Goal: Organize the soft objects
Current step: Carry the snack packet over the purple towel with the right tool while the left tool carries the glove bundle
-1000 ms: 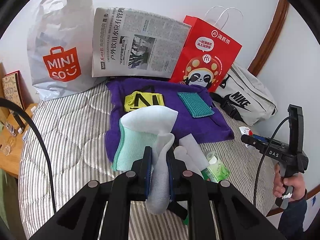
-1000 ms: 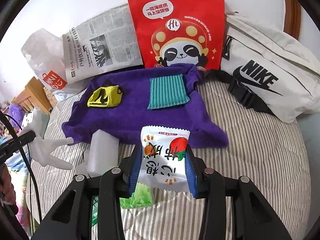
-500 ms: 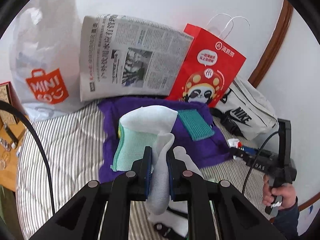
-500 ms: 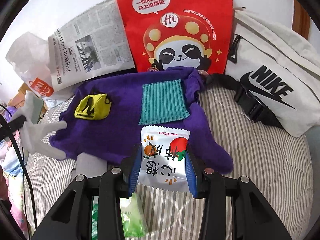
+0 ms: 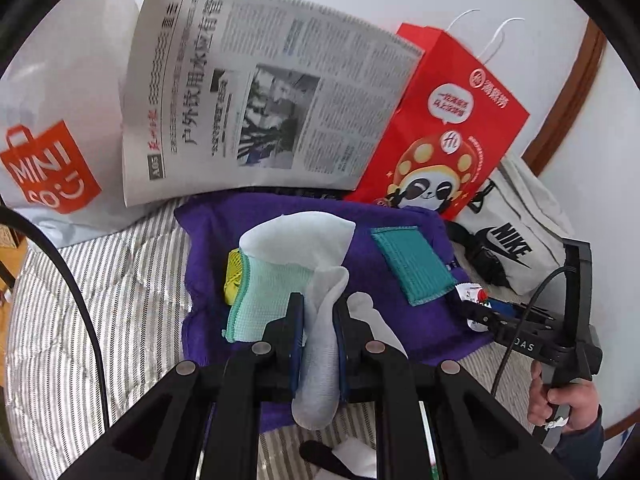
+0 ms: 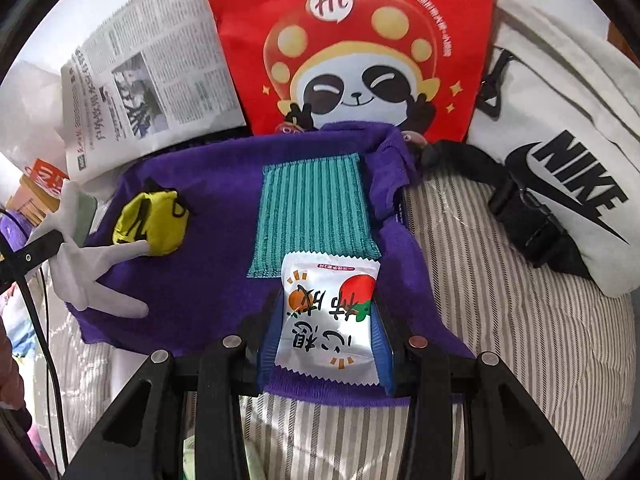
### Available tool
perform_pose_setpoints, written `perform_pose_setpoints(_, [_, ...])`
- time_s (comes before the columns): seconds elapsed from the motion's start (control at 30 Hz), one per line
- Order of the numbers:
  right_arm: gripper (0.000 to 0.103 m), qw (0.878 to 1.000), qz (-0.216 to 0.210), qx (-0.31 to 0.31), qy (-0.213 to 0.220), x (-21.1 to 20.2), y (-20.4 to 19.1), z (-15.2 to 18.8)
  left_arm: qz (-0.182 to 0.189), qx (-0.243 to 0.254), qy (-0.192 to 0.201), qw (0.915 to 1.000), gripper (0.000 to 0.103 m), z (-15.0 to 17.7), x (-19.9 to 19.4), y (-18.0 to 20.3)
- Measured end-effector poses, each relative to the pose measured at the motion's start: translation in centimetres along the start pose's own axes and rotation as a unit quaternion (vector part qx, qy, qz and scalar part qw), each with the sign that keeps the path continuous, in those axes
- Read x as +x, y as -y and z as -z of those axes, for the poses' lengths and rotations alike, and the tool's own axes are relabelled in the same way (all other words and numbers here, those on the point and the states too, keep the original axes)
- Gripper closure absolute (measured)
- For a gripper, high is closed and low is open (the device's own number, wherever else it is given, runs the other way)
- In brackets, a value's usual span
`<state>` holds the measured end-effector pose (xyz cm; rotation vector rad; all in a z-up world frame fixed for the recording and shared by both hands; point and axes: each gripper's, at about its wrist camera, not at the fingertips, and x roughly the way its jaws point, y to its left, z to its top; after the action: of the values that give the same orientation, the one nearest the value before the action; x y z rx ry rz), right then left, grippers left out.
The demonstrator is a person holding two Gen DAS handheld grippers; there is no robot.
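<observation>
The left tool (image 5: 319, 330) is pinched tight on a white glove (image 5: 316, 364), whose mint cuff (image 5: 264, 300) and pale upper fold stand up in front of the lens and hide most of a yellow pouch (image 5: 233, 276) behind them. The glove's lower end hangs below the pads; its fingers show only from the right wrist view, splayed over the left edge of a purple towel (image 6: 208, 280). The right tool (image 6: 326, 336) grips a white snack packet (image 6: 330, 320) by its two sides, over the near edge of the towel; in the left view only a corner of the packet shows past the tool's black frame, held by a hand (image 5: 568, 404) at the picture's right edge. The towel lies on a striped bed (image 6: 520, 320) and carries a teal cloth (image 6: 316, 216) toward its far right corner, the packet's top overlapping the cloth's near edge in view. At the far edge of the bed lean a newspaper (image 5: 256, 92), a red bag (image 5: 440, 132) cut off at the top in the right view, a white plastic bag (image 5: 52, 120), and a Nike bag (image 6: 560, 152) at the right. Something green under the right tool is too hidden to name
</observation>
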<state>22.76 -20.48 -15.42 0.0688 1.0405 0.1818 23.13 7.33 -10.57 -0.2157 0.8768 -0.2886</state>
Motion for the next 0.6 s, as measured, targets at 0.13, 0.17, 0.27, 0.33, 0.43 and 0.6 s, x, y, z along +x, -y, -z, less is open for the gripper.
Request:
perform_pose_setpoints(0.13, [0.062,1.000,0.009,-0.009,-0.008,1.2,-0.1,-0.1,-0.005,-0.005,-0.009,0.9999,0.089,0.2,1.5,-0.9])
perform_pose_setpoints(0.17, [0.062,1.000,0.010,-0.012,-0.012,1.5,-0.1,-0.1,-0.005,-0.008,-0.012,0.9999,0.089,0.2,1.9,-1.2])
perform_pose_setpoints(0.27, [0.062,0.999,0.017,-0.021,-0.018,2.2,-0.2,0.0,-0.003,-0.013,-0.020,0.9997,0.089,0.5,3.0,-1.7])
perform_pose_setpoints(0.33, [0.062,0.999,0.020,-0.026,-0.021,2.6,-0.3,0.1,-0.006,-0.012,-0.025,0.9996,0.089,0.8,3.8,-1.9])
perform_pose_setpoints(0.43, [0.062,0.999,0.025,-0.030,-0.027,3.3,-0.4,0.4,-0.018,-0.004,-0.037,0.9991,0.089,1.3,5.2,-1.9])
perform_pose_setpoints(0.6, [0.061,0.999,0.026,-0.037,-0.029,3.7,-0.5,0.5,-0.038,0.021,-0.058,0.9974,0.088,2.4,6.6,-1.5])
